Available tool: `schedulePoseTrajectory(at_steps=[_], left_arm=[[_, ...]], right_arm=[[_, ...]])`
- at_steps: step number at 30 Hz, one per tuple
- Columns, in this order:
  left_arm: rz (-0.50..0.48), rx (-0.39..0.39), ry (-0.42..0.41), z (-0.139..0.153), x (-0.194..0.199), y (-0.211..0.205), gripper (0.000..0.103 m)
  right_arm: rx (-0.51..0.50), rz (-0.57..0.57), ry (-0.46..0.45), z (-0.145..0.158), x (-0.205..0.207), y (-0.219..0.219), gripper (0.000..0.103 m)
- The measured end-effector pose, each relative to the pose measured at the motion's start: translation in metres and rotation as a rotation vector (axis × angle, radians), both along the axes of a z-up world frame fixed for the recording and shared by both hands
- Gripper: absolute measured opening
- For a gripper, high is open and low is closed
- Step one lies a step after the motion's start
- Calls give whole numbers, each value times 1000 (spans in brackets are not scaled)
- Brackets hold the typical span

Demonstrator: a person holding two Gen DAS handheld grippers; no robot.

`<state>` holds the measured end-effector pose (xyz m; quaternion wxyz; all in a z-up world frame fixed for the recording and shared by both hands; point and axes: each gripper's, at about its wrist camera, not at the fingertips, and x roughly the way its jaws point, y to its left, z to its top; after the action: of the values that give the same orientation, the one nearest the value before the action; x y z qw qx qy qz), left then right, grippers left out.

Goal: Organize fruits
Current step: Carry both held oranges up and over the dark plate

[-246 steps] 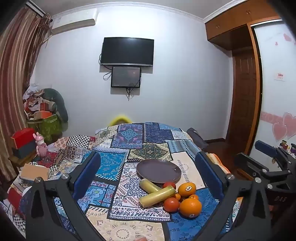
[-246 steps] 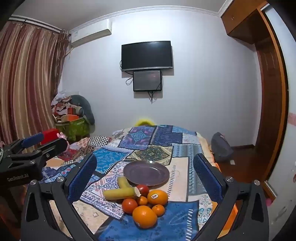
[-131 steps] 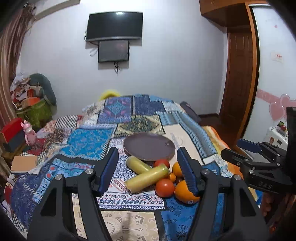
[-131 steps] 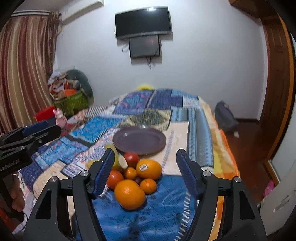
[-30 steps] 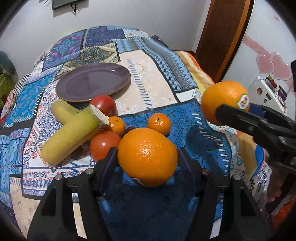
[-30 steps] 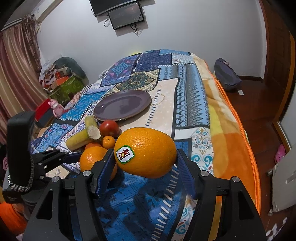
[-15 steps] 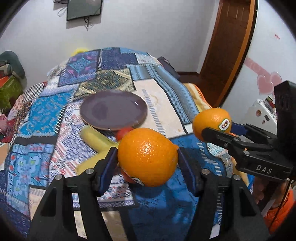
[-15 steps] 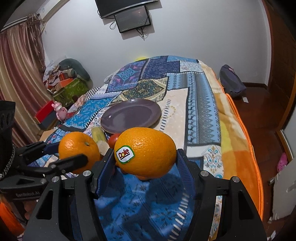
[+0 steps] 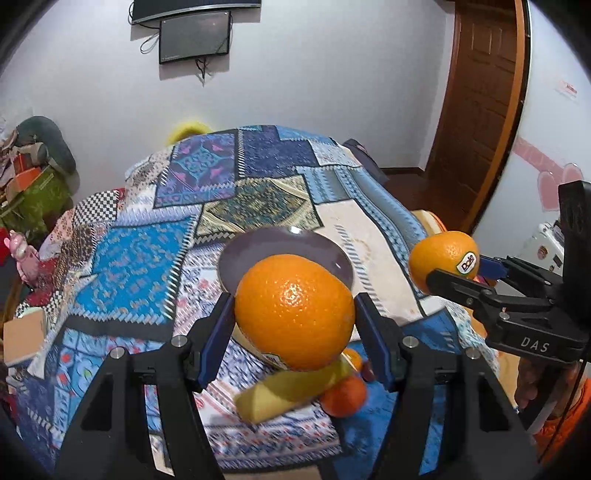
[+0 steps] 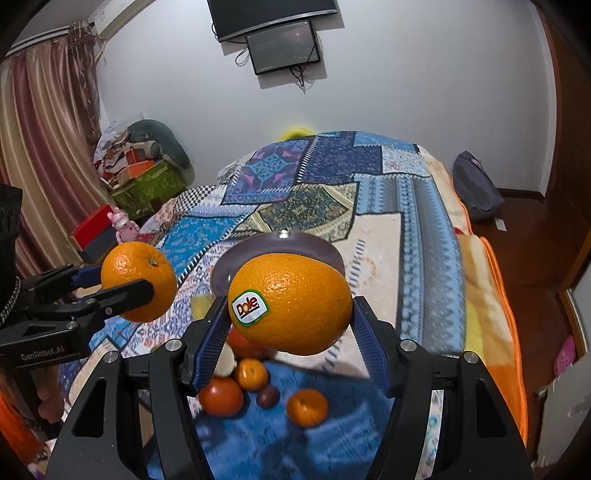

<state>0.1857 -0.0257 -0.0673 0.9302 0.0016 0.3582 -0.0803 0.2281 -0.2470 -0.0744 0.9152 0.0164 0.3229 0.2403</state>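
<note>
Left gripper (image 9: 295,325): blue-padded fingers closed on a large orange (image 9: 294,311), held in the air over the bed.
Right gripper (image 9: 461,275): at the right edge, clamping a second orange (image 9: 443,260) with a Dole sticker facing the camera.
Plate (image 9: 258,249): purple, lying on the patchwork quilt (image 9: 147,266), its near part hidden behind the large orange.
Fruit on quilt: a yellow-green cut stalk (image 9: 288,391) below the held orange, with a small mandarin (image 9: 344,397) touching its right end; blurred.
Background: two dark screens (image 9: 195,35) on the white wall, a brown door (image 9: 476,110) at right.
</note>
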Motion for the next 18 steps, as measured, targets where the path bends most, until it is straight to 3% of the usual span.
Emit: schedulePoseTrajectory(at_steps=[18], left_arm=[[37,-14,52,-25,89,34,65]], right_arm=[[-64,25,-9,-7,66,42,62]])
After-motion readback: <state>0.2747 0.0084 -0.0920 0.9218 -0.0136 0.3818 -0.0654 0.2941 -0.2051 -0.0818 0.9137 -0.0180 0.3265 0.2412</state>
